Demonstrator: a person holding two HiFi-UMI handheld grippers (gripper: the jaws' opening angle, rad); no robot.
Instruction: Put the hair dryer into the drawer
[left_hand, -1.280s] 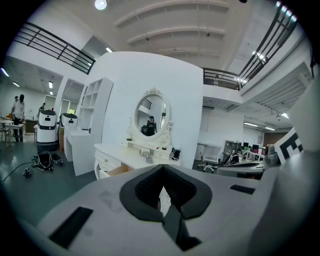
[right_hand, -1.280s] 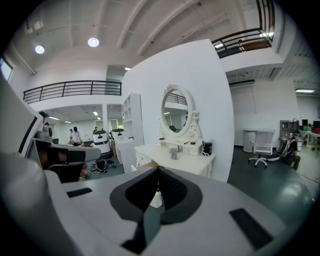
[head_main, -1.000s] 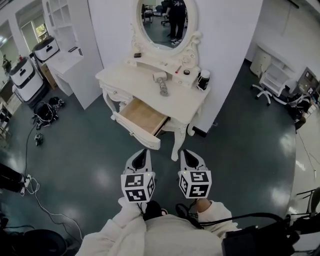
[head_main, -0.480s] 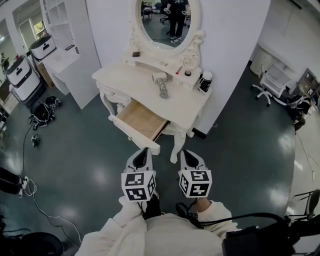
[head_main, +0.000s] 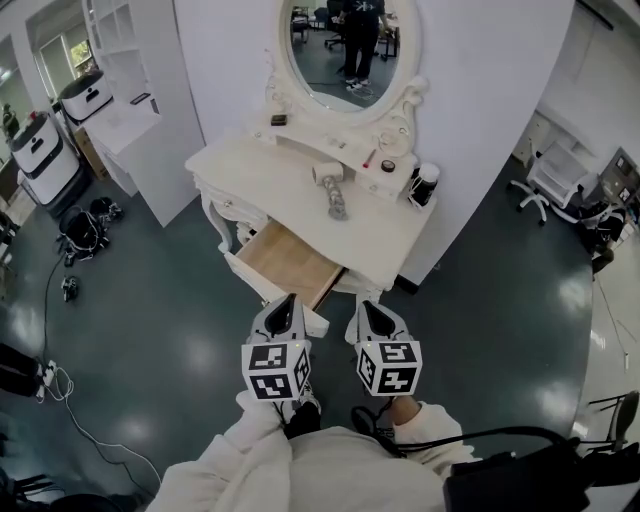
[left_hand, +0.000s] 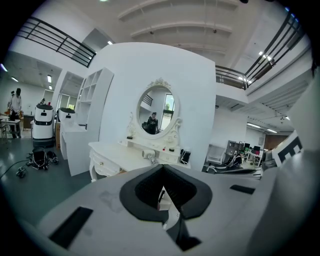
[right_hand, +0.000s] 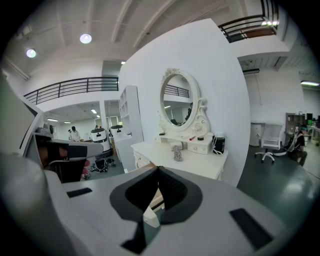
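Left gripper (head_main: 284, 301) and right gripper (head_main: 368, 306): both closed, both empty

- Left gripper fingers (left_hand: 150, 186): tips pressed together, nothing between them, touching nothing. They hang above the floor (head_main: 170, 300), just short of the front edge of the drawer (head_main: 290, 262)
- Right gripper fingers (right_hand: 172, 192): tips together, nothing held, touching nothing. They sit beside the left pair with a gap between the two, near the drawer's right front corner
- Hair dryer (head_main: 333, 190): lying on top of the dressing table (head_main: 270, 170), well beyond both finger pairs, behind the drawer and below the oval mirror (head_main: 350, 50)
- Drawer: pulled out towards the fingers, wooden bottom bare
- Other items: a dark container (head_main: 425, 184) at the table's right rear corner, right of the hair dryer
- Room to move: open floor on the left and right of both pairs; the table's carved legs stand either side of the drawer; a white wall (head_main: 480, 90) closes off the far side
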